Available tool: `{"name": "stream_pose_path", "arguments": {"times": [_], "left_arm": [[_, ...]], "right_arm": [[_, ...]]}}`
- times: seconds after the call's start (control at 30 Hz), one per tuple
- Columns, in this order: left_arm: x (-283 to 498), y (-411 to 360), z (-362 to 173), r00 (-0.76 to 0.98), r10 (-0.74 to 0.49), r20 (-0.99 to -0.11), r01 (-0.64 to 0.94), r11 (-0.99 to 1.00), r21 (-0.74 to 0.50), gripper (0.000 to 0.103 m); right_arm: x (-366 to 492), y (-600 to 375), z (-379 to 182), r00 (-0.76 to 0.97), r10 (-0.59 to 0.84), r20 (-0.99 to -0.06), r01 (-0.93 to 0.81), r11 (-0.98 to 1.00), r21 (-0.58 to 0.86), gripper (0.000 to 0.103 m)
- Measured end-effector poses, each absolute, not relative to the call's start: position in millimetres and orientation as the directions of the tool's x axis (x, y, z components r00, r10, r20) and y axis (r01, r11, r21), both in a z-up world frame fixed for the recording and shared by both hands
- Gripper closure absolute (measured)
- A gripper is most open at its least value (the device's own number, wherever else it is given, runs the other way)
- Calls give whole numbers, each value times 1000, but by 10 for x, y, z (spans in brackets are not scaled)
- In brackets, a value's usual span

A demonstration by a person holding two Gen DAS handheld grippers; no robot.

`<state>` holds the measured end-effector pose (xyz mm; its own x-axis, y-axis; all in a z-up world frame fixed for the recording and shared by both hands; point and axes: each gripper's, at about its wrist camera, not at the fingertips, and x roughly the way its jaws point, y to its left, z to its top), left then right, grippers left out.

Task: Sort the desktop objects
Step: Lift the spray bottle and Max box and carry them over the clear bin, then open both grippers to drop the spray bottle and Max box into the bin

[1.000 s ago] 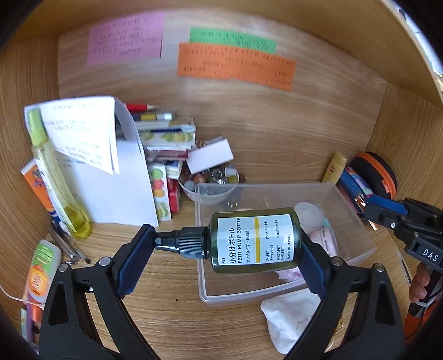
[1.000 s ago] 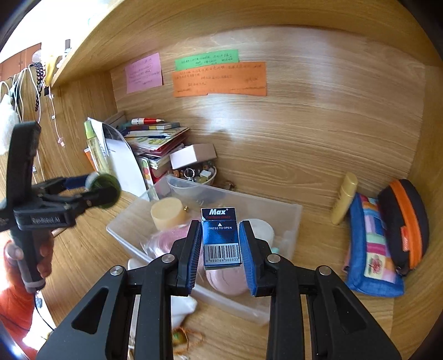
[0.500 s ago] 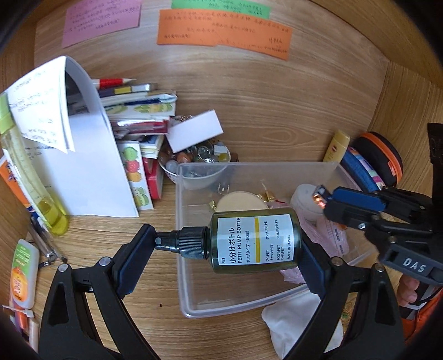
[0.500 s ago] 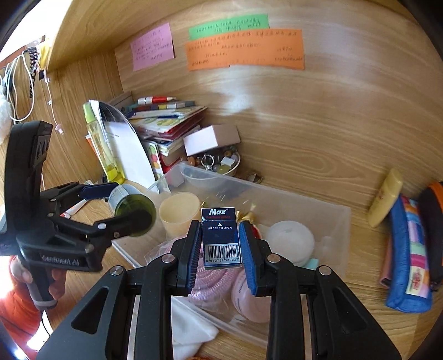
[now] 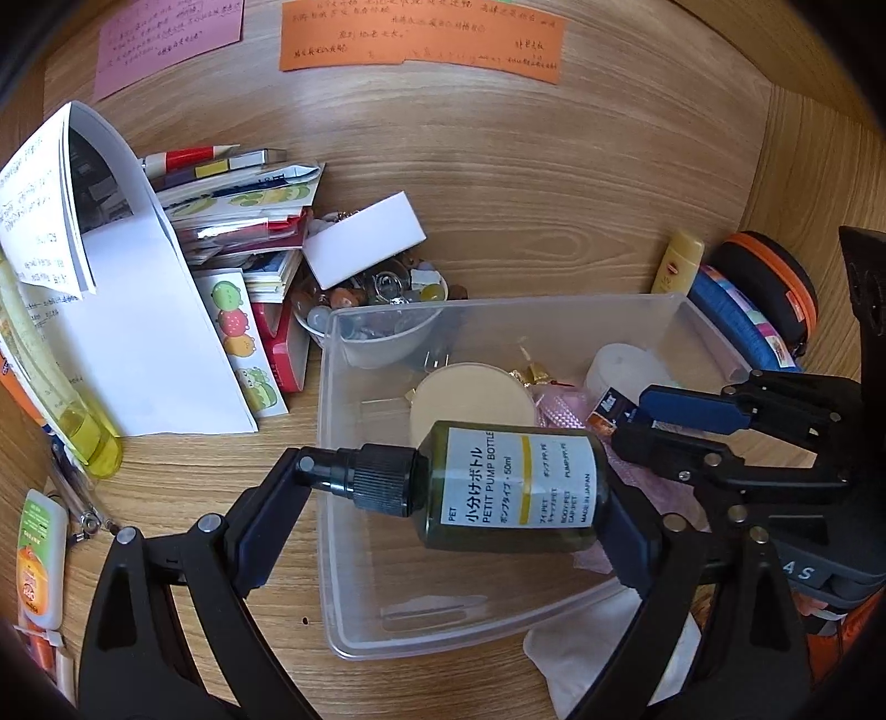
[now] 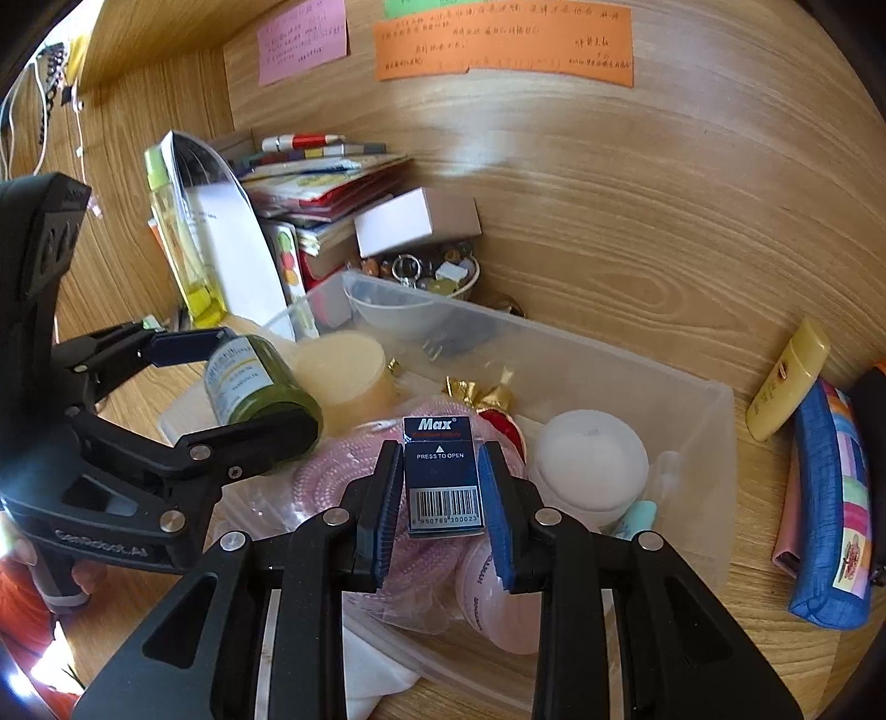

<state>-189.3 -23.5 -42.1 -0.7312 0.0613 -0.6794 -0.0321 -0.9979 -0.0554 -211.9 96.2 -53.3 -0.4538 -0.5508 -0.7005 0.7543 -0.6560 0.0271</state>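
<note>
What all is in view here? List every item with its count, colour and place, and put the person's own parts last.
pump bottle: 1, dark green, held over the bin
Max box: 1, navy, held over the bin
bin: 1, clear, desk centre
round tub: 1, white, inside bin
netting: 1, pink, inside bin
bowl of trinkets: 1, white, behind bin
book stack: 1, mixed, back left
sticky notes: pink, orange, green, on back wall
pencil case: 1, blue, right
yellow tube: 1, right
left gripper: black, shut on bottle
right gripper: black, shut on box
</note>
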Motion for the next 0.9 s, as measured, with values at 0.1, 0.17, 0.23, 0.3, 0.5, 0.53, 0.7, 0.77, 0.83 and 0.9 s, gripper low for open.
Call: {"name": "stream_pose_path", "arguments": {"times": [0.1, 0.17, 0.23, 0.3, 0.5, 0.53, 0.7, 0.77, 0.83, 0.9], "left_arm": [[-1905, -229, -435, -729, 57, -682, -34, -998, -47, 7], [-1911, -224, -445, -725, 49, -687, -32, -999, -38, 7], [-1909, -217, -445, -723, 44, -690, -33, -999, -29, 7], [-1900, -215, -441, -721, 40, -692, -32, -999, -25, 7], [-1850, -242, -400, -719, 42, -694, -27, -999, -32, 6], [-1834, -248, -387, -721, 43, -692, -26, -999, -36, 6], [-1779, -258, -361, -722, 44, -690, -21, -999, -43, 6], [-1730, -262, -324, -727, 39, -686, -19, -999, -36, 6], [-1671, -266, -277, -737, 34, -676, -17, -999, -31, 6], [-1611, -277, -228, -746, 31, -665, -13, -999, -32, 3]], "right_arm": [[-2117, 935, -563, -460, -541, -704, 752, -659, 15, 77], [-2108, 907, -572, -470, -531, -705, 750, -661, -2, 77], [-2091, 896, -579, -481, -523, -704, 750, -661, -20, 77], [-2081, 882, -584, -490, -514, -704, 748, -663, -37, 77], [-2074, 883, -579, -509, -496, -703, 741, -669, -64, 68], [-2077, 882, -575, -509, -498, -703, 740, -670, -62, 65], [-2056, 929, -502, -522, -505, -687, 735, -675, -62, 53], [-2026, 948, -461, -532, -505, -680, 733, -677, -71, 51], [-1983, 973, -400, -545, -507, -668, 730, -678, -81, 48], [-1959, 980, -372, -553, -507, -661, 729, -679, -89, 43]]}}
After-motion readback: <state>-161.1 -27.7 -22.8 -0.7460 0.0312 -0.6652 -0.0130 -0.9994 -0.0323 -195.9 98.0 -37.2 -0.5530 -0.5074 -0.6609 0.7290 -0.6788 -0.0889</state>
